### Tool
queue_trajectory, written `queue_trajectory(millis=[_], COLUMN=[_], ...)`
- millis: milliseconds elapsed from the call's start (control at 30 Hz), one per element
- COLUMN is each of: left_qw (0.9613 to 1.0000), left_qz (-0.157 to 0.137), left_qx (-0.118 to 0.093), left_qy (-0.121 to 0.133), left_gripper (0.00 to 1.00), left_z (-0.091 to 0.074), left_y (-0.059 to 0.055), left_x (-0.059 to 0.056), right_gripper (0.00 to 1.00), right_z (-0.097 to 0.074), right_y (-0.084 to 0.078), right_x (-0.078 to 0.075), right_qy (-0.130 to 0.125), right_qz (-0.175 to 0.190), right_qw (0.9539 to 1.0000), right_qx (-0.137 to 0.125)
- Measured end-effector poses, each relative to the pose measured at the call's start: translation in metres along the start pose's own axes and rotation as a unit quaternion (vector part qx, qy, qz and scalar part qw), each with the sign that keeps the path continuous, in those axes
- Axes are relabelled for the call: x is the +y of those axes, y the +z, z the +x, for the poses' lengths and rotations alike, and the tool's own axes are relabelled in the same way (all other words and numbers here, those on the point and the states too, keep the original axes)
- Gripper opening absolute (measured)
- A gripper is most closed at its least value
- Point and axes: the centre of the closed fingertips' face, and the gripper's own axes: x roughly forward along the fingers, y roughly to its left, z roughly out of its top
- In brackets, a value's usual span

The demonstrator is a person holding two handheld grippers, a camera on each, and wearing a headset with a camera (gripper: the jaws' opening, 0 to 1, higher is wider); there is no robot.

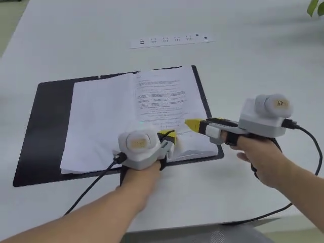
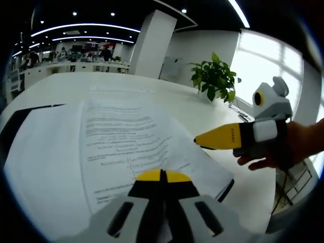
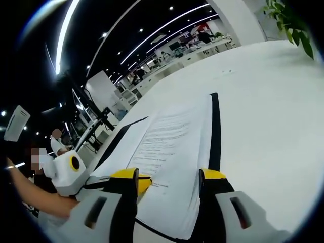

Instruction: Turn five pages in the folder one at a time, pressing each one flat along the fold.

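Observation:
A black folder (image 1: 45, 131) lies open on the white table, a blank page (image 1: 101, 116) on its left and a printed page (image 1: 167, 96) on its right. My left gripper (image 1: 169, 135) is shut, its yellow tips resting on the lower part of the printed page (image 2: 121, 136), with nothing seen between them (image 2: 163, 176). My right gripper (image 1: 195, 124) hovers at the printed page's lower right corner and also appears from the side in the left gripper view (image 2: 217, 137). Its jaws stand open (image 3: 169, 177), the page edge (image 3: 177, 152) and folder cover (image 3: 215, 126) lying ahead between them.
A white power strip (image 1: 169, 39) lies on the table beyond the folder. Cables trail from both grippers toward the near table edge. A potted plant (image 2: 215, 78) stands off the far right, and office desks fill the background.

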Motion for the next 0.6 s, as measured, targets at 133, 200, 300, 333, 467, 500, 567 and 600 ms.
queue_trajectory(millis=[133, 200, 300, 333, 467, 500, 567, 600], left_qw=[1.0, 1.0, 1.0, 1.0, 1.0, 1.0, 1.0, 1.0], left_qz=[0.0, 0.001, 0.001, -0.001, -0.001, -0.001, 0.0, 0.003], left_qx=[0.0, 0.0, 0.0, 0.0, 0.001, 0.001, 0.002, 0.002], left_qy=[0.0, 0.001, 0.0, 0.0, 0.0, 0.0, 0.0, 0.0], left_gripper=[0.0, 0.0, 0.0, 0.0, 0.0, 0.0, 0.0, 0.0], left_z=[0.0, 0.0, 0.0, 0.0, 0.001, 0.001, 0.001, 0.001], left_y=[0.0, 0.0, 0.0, 0.0, 0.0, 0.0, 0.0, 0.0], left_x=[0.0, 0.0, 0.0, 0.0, 0.001, 0.001, 0.001, 0.001], right_gripper=[0.41, 0.36, 0.31, 0.3, 0.21, 0.18, 0.13, 0.11], right_z=[0.0, 0.0, -0.001, -0.002, -0.004, -0.004, -0.005, -0.006], right_y=[-0.001, -0.002, -0.002, -0.002, -0.002, -0.003, -0.003, -0.004], right_x=[0.0, 0.001, 0.0, -0.001, -0.004, -0.005, -0.008, -0.009], right_qy=[0.0, -0.001, -0.004, -0.005, -0.01, -0.01, -0.016, -0.016], right_qz=[0.005, 0.01, 0.016, 0.018, 0.027, 0.033, 0.038, 0.041], right_qw=[1.0, 0.9999, 0.9999, 0.9998, 0.9995, 0.9993, 0.9991, 0.999], right_qx=[0.001, 0.004, 0.004, 0.005, 0.009, 0.01, 0.012, 0.013])
